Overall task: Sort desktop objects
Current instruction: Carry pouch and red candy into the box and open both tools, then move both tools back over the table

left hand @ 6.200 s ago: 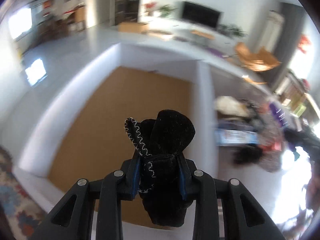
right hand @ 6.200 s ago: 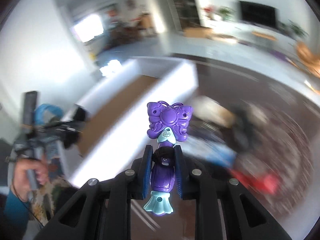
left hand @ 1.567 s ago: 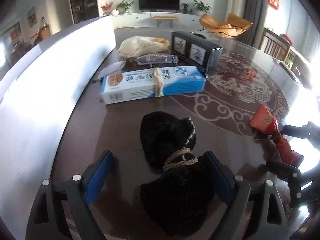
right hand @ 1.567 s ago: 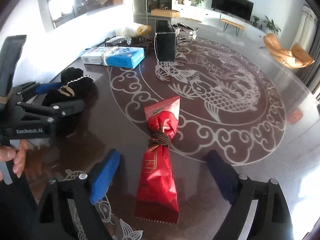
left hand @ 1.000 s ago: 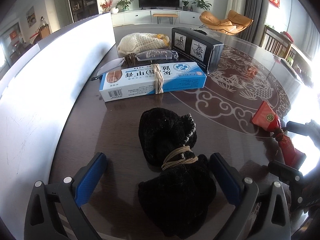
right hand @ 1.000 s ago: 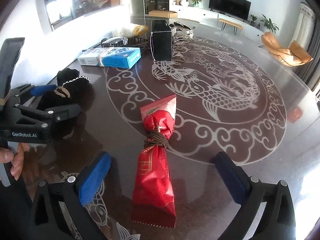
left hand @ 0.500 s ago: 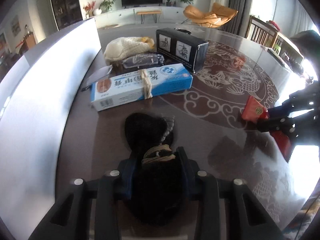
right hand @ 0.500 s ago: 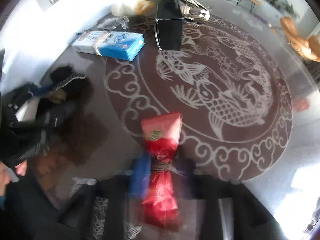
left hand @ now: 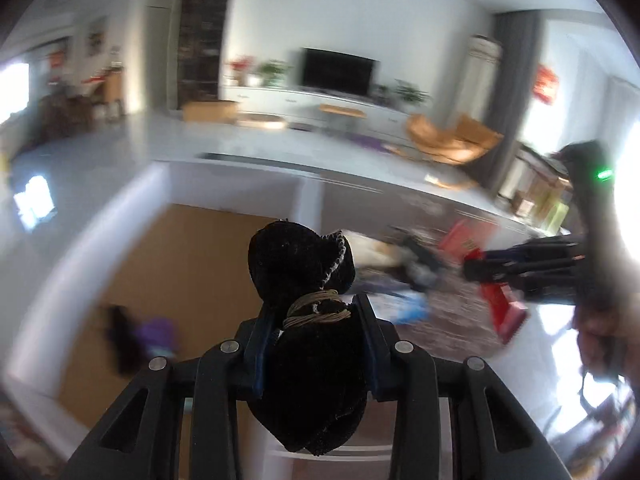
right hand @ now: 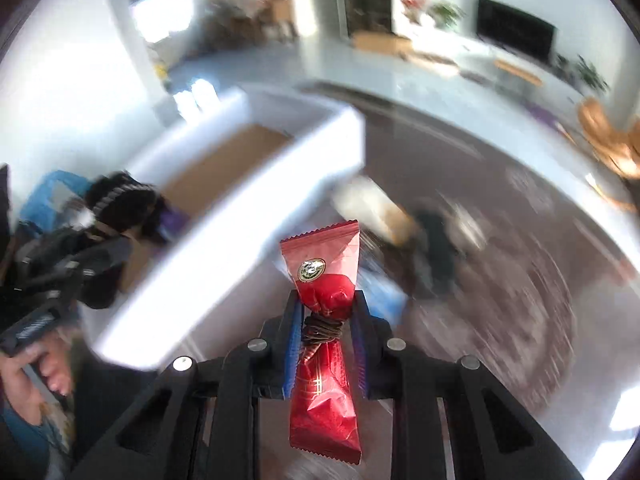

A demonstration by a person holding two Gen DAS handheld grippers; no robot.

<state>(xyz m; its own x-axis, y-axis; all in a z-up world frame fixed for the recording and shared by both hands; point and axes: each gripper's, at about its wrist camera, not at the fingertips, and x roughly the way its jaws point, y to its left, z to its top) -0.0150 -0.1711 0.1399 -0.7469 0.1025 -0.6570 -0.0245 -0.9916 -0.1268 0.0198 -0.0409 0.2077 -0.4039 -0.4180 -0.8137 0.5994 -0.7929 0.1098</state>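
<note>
My left gripper point(left hand: 316, 312) is shut on a black velvet pouch point(left hand: 304, 276) tied with tan cord, held in the air over the white-walled box with a brown floor point(left hand: 192, 264). My right gripper point(right hand: 326, 312) is shut on a red foil packet point(right hand: 324, 276) tied with dark cord, lifted above the dark table just right of the box's white wall point(right hand: 248, 240). The red packet also shows in the left wrist view point(left hand: 468, 244), and the black pouch in the right wrist view point(right hand: 120, 200).
A purple toy point(left hand: 154, 332) and a dark item point(left hand: 120, 340) lie on the box floor at the left. Blurred objects, among them a cream bundle point(right hand: 368, 208) and a black box point(right hand: 436, 240), remain on the patterned table point(right hand: 520, 280).
Both grippers have lifted their objects off the table and swung up toward the white box. Half a second ago the pouch and packet were gripped low at the table.
</note>
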